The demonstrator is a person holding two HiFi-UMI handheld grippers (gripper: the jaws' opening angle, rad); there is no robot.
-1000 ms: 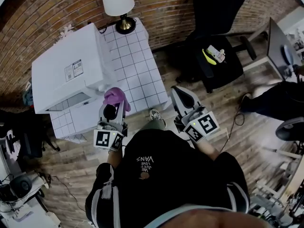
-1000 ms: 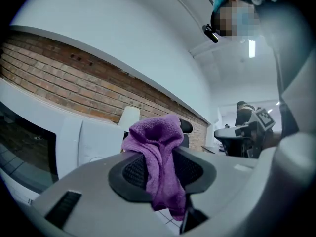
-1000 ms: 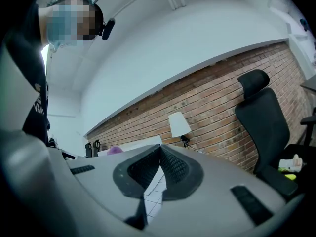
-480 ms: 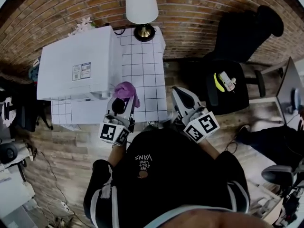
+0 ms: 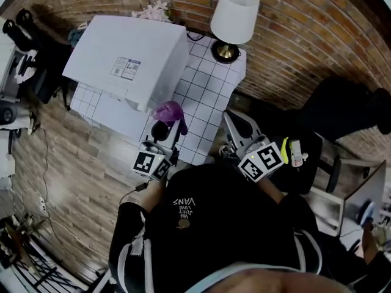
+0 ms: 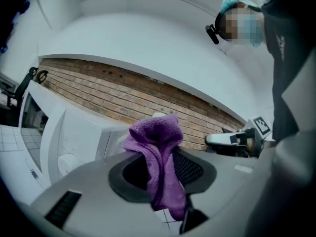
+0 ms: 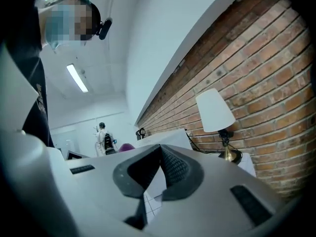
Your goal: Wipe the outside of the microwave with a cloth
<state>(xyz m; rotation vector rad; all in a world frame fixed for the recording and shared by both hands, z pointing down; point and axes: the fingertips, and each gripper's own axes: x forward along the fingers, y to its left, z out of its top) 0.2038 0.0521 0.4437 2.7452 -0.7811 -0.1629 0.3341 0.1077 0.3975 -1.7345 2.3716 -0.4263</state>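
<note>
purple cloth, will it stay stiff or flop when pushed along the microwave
Probably floppy: the purple cloth droops in folds from the left gripper, whose jaws are shut on it. Likely light, since it hangs from that one pinch. Its fuzzy pile may drag and bunch against the smooth white microwave.

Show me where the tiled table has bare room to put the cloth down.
Bare tiles run between the microwave and the edge of the table nearest the right gripper, from the lamp base to the purple cloth held in the left gripper. Crowded: the lamp corner and the microwave's side.
</note>
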